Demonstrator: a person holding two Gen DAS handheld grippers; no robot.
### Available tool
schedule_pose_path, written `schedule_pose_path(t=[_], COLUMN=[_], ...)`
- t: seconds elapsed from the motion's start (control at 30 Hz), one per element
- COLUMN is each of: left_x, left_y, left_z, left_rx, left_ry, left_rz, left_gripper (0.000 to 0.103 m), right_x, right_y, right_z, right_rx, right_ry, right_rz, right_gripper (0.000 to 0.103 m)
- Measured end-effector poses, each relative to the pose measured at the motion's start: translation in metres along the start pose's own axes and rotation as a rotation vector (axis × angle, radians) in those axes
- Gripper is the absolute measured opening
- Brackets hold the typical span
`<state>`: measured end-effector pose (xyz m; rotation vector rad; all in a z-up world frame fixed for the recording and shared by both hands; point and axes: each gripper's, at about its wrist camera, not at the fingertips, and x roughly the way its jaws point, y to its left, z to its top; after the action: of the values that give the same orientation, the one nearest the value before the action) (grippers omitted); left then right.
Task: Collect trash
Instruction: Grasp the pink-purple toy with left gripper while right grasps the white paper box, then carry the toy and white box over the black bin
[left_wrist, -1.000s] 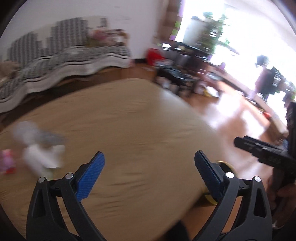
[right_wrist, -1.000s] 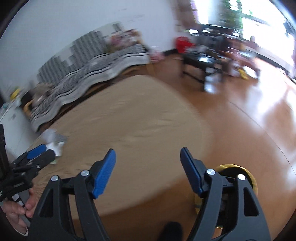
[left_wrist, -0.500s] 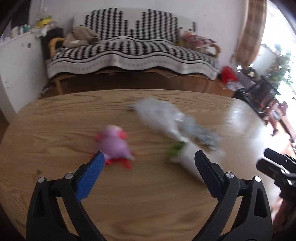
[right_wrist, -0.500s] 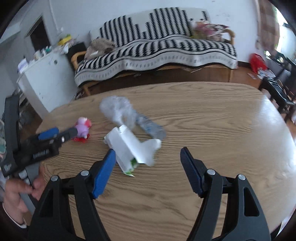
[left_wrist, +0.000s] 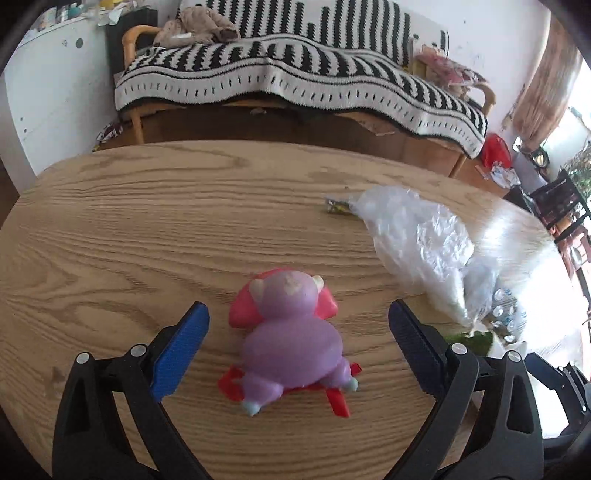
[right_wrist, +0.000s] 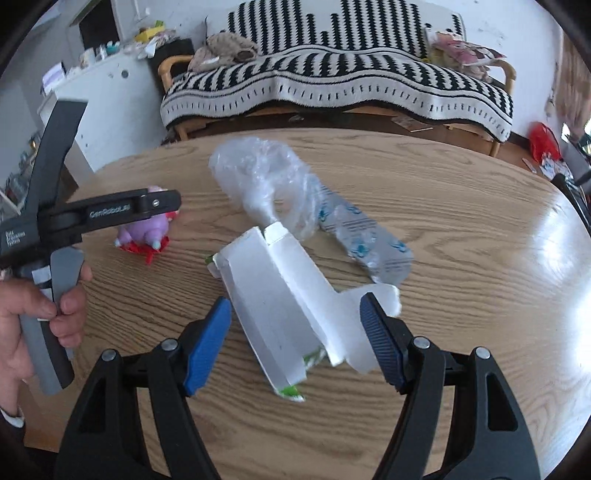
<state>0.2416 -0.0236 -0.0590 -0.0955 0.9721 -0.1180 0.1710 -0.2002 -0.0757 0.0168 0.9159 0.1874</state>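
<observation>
The left gripper (left_wrist: 297, 349) is held wide open astride the purple toy (left_wrist: 291, 336), gripping nothing; the right gripper (right_wrist: 295, 341), equally open and empty, is poised around the white carton (right_wrist: 280, 310).

Both grippers have swung from the table's far side to its littered end: the left gripper (left_wrist: 298, 341) now brackets the purple toy (left_wrist: 291, 332), the right gripper (right_wrist: 295, 341) brackets the white carton (right_wrist: 280, 295).

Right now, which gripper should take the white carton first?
Right. The right gripper is open with the white carton already between its fingers; the left gripper is open around the purple toy, probably not trash.
</observation>
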Motion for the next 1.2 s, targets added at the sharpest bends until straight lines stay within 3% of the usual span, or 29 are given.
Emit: schedule_pose_path(t=[0.1,0.17,0.23,0.27,0.33,0.43,0.57,0.87,1.03,1.2], left_x=[0.006,0.008,0.007,0.004,-0.006,-0.028,-0.051,-0.075,-0.088,-0.100], left_y=[-0.005,-0.006,-0.008,-0.006,-0.005,-0.004,-0.009,-0.029,-0.063,-0.114], left_z=[-0.002,-0.005,-0.005,-0.005,-0.004,-0.001,-0.001,-0.017,-0.028,-0.044], left_rx=[0.026,0.038,0.055,0.048,0.039,0.039,0.045,0.076,0.116,0.188], left_ry=[-0.001,0.009,0.009,0.014,-0.002,-0.055,-0.093,-0.092,-0.085,-0.081], left_rz=[0.014,0.011,0.023,0.011,-0.007,-0.023,-0.038,-0.046,-0.071,-0.125], left_gripper=[0.090,0.072,0.058,0.056,0.055,0.053,0.052,0.052,0.052,0.052], right_x=[0.012,0.019,0.024,0.024,0.020,0.006,-0.017,-0.059,-0.097,-0.142], right_y=[0.006,0.009,0.009,0.008,0.005,0.003,0.000,-0.015,-0.047,-0.094], right_z=[0.002,0.001,0.000,0.000,0.001,0.004,0.007,-0.001,-0.008,-0.030], right_rx=[-0.032,-0.050,-0.055,-0.049,-0.034,-0.010,0.017,0.066,0.140,0.236], right_ry=[0.005,0.015,0.023,0.024,0.017,-0.011,-0.049,-0.083,-0.119,-0.167], right_rz=[-0.015,-0.018,-0.015,-0.007,0.011,0.031,0.056,0.101,0.139,0.093], right_gripper=[0.070,0.068,0.052,0.051,0.043,0.039,0.039,0.039,0.039,0.039])
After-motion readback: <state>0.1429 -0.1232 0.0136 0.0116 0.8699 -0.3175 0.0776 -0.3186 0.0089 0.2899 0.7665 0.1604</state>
